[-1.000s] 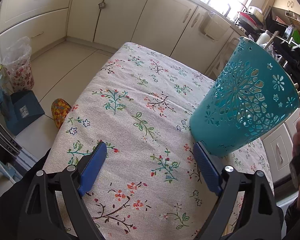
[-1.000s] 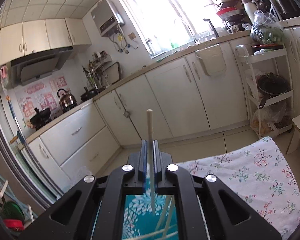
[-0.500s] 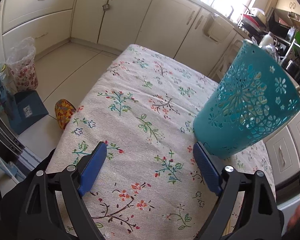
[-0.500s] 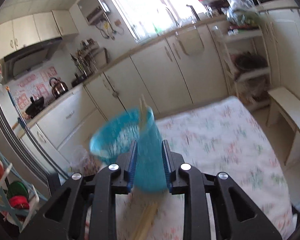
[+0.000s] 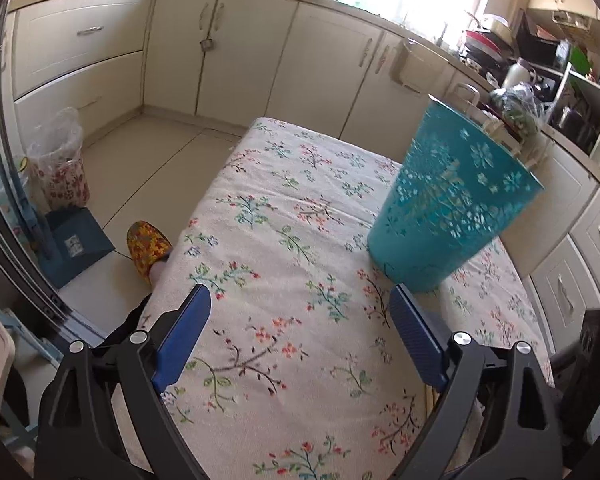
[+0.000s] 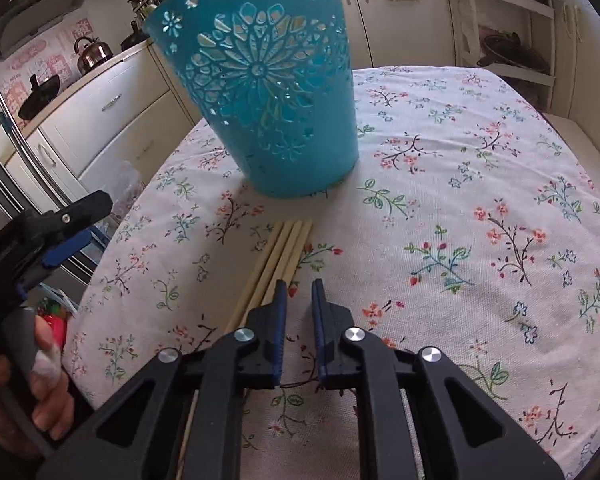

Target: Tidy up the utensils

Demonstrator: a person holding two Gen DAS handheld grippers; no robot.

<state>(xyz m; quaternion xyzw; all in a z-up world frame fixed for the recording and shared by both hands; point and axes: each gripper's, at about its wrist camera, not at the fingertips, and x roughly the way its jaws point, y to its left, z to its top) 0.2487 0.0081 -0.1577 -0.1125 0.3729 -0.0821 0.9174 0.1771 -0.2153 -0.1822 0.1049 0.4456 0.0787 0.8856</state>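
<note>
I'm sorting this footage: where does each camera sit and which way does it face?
Left wrist: on the left gripper, angled down over the table; open jaws show.
Right wrist: on the right gripper, angled down at the chopsticks; its jaws are closing, empty; a hand shows.
Shared: the basket and the table.

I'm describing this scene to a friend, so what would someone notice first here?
The teal cut-out basket stands out, upright on the floral tablecloth. Just in front of it lie several wooden chopsticks side by side, running toward the right gripper, whose jaws are closing with nothing between them. The left gripper hangs wide open, also empty.
</note>
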